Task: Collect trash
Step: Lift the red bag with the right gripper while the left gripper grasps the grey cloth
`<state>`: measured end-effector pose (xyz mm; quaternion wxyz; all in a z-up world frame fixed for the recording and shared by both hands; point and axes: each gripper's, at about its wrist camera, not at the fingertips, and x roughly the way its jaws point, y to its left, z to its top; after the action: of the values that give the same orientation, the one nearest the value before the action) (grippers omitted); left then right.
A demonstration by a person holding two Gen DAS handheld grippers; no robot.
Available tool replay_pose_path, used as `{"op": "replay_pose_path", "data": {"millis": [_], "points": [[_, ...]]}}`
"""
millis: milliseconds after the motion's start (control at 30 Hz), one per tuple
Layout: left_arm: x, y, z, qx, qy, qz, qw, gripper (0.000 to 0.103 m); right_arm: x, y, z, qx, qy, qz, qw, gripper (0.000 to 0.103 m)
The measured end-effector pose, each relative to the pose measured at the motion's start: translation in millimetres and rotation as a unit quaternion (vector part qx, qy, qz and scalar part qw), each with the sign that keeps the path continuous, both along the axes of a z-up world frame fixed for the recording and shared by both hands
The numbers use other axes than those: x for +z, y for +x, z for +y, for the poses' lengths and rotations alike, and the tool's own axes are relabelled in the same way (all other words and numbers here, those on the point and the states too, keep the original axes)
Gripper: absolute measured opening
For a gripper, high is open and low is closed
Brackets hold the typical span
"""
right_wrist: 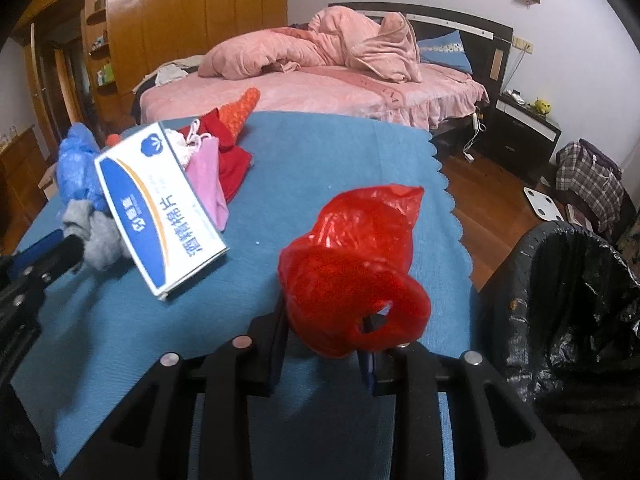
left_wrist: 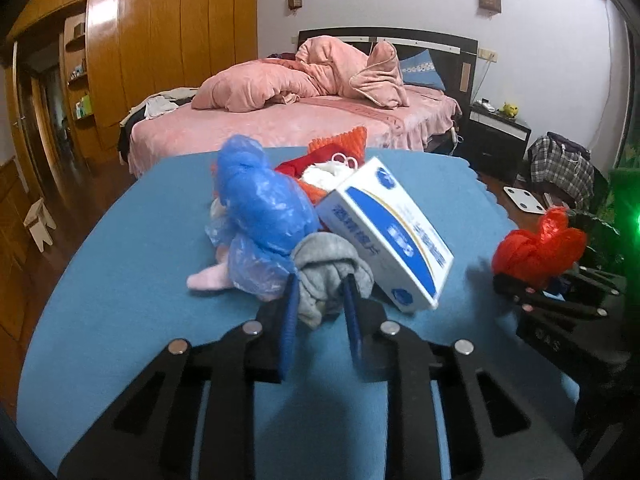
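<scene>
So the table has a blue cloth over it with a scalloped edge on the right side. The pile sits toward 11 o'clock in the right wrist view: a crumpled blue plastic bag, a pale pink sock poking out at its 7 o'clock, red and orange fabric at the far end, and a pink cloth beside the red one. A white-and-blue box is tilted against the heap.

A bed with a pink quilt stands far off; wardrobe left, nightstand right.
</scene>
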<state>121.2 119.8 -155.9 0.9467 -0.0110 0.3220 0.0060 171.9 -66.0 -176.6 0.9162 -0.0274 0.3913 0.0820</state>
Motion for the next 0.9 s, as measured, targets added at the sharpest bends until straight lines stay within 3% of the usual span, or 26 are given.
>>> {"op": "replay_pose_path", "data": {"millis": [133, 233, 300, 400, 500, 567, 667, 800, 900], "points": [[-8, -9, 2, -0.002, -0.003, 0.029, 0.9996, 0.021, -3, -3, 5, 0.009, -0.003, 0.008, 1.0, 0.03], [-10, -6, 4, 0.003, -0.006, 0.04, 0.9992, 0.03, -4, -3, 8, 0.014, -0.008, 0.012, 1.0, 0.031], [-12, -2, 4, 0.009, -0.005, 0.046, 0.9989, 0.053, -6, -1, 7, 0.013, -0.005, 0.019, 1.0, 0.034], [-12, 2, 4, 0.009, -0.004, 0.049, 0.9987, 0.06, -8, 1, 4, 0.009, -0.001, 0.026, 1.0, 0.036], [-13, 6, 0, 0.002, 0.002, 0.053, 0.9986, 0.059, -8, 1, 4, 0.009, -0.004, 0.026, 1.0, 0.038], [-16, 9, -3, -0.002, 0.009, 0.062, 0.998, 0.045, -8, 2, 5, 0.01, -0.005, 0.027, 1.0, 0.039], [-14, 7, -2, -0.002, 0.006, 0.054, 0.9985, 0.044, -7, 2, 5, 0.01, -0.001, 0.026, 1.0, 0.041], [-6, -7, -1, 0.002, 0.005, 0.026, 0.9997, 0.043, -4, -1, 4, 0.008, 0.004, 0.016, 1.0, 0.059], [-5, -17, -6, -0.011, 0.008, 0.022, 0.9997, 0.045, -4, -4, 3, 0.012, 0.004, 0.016, 1.0, 0.066]]}}
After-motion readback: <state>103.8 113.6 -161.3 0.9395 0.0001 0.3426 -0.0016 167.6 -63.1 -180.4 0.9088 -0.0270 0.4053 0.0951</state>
